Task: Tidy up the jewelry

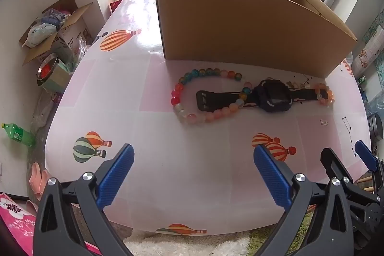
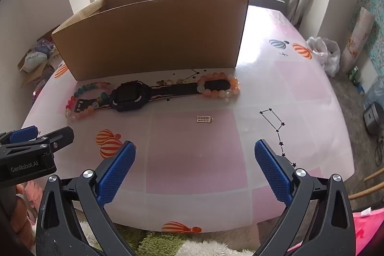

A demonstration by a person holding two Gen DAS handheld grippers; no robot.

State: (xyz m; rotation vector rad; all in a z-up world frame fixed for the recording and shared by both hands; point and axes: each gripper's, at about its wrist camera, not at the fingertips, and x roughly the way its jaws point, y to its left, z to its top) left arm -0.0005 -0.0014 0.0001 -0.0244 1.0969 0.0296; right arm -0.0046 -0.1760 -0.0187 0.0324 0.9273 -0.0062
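Both jaws wide, nothing between them: left hand-held gripper (image 1: 193,174) and right hand-held gripper (image 2: 195,170) hover over the near edge of the table (image 2: 196,160), angled down.

Jewelry sits in a row just in front of the cardboard box (image 2: 153,37), far side of the table:
- Black watch (image 2: 130,97): stiffest item, some weight. Strap flexes; take it across the case or the strap right beside it. One strap end runs through the long bead string (image 1: 192,97), the other through the small bead bracelet (image 2: 220,88), so lifting it may drag beads.
- Bead strands: light, floppy, glossy round beads likely to roll off the pads. Pinch across a single run of beads and expect the rest to dangle.
- Small gold charm (image 2: 204,119): alone, nearer, lies flat, tiny. Hardest pick; needs an edge pinch.
- Small gold bits by the box (image 2: 168,82): too small to identify, possibly earrings.
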